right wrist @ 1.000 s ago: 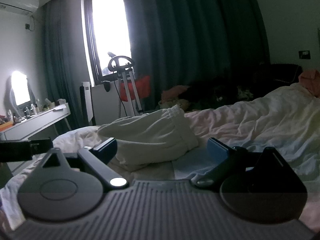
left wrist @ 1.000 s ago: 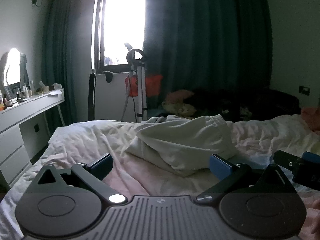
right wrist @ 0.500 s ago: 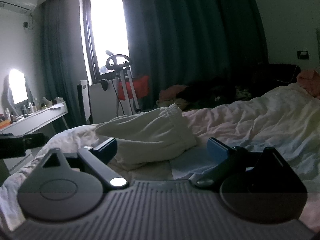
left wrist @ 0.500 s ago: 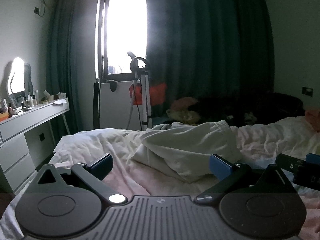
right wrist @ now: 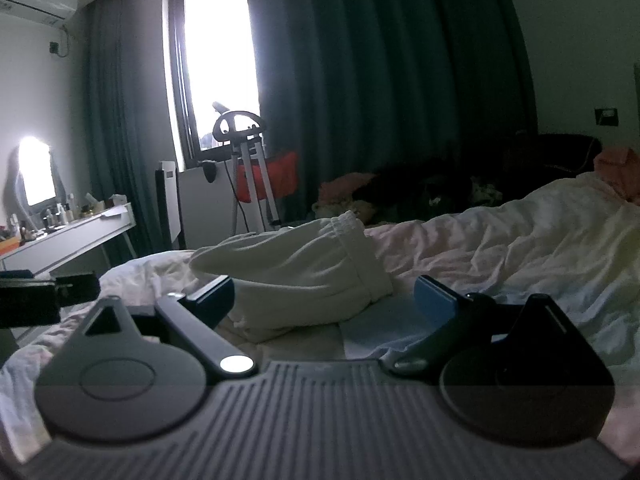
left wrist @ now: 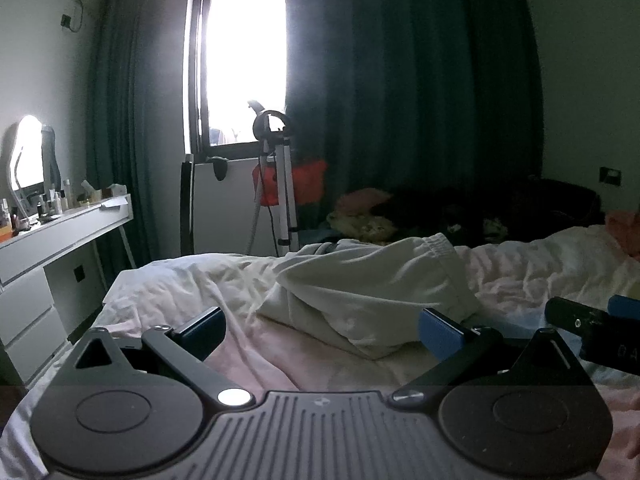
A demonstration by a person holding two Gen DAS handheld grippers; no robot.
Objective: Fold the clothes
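Over the last second both cameras have tipped slightly upward and drawn back: the window point(left wrist: 244, 64) and curtain point(left wrist: 408, 92) fill more of the upper frame than before, and the cream garment point(left wrist: 372, 292) sits a little lower and smaller at mid-frame. The garment itself lies as it did, a loosely doubled bundle on the rumpled pink-white bedding point(left wrist: 256, 364), its elastic waistband point(left wrist: 438, 242) at the far right end. That suggests a pause or a release between folds, not a fold in progress; the bundle looks partly folded but uneven, so more squaring up probably remains. The left gripper point(left wrist: 320, 326) has its jaws spread wide with nothing between them, hovering just short of the garment's near edge. The right gripper point(right wrist: 324, 298) is likewise spread and empty, the garment lying beyond its fingertips at centre frame. The left wrist view shows the garment's bunched lower layers and part of the right gripper at the right edge of the frame; the right wrist view shows instead the waistband end point(right wrist: 344, 222) turned toward it, a pale blue patch of cloth point(right wrist: 380, 324) on the bed beside the garment, and the left gripper's tip at the left edge. A white dresser point(left wrist: 60, 236) stands at the left of the frame.
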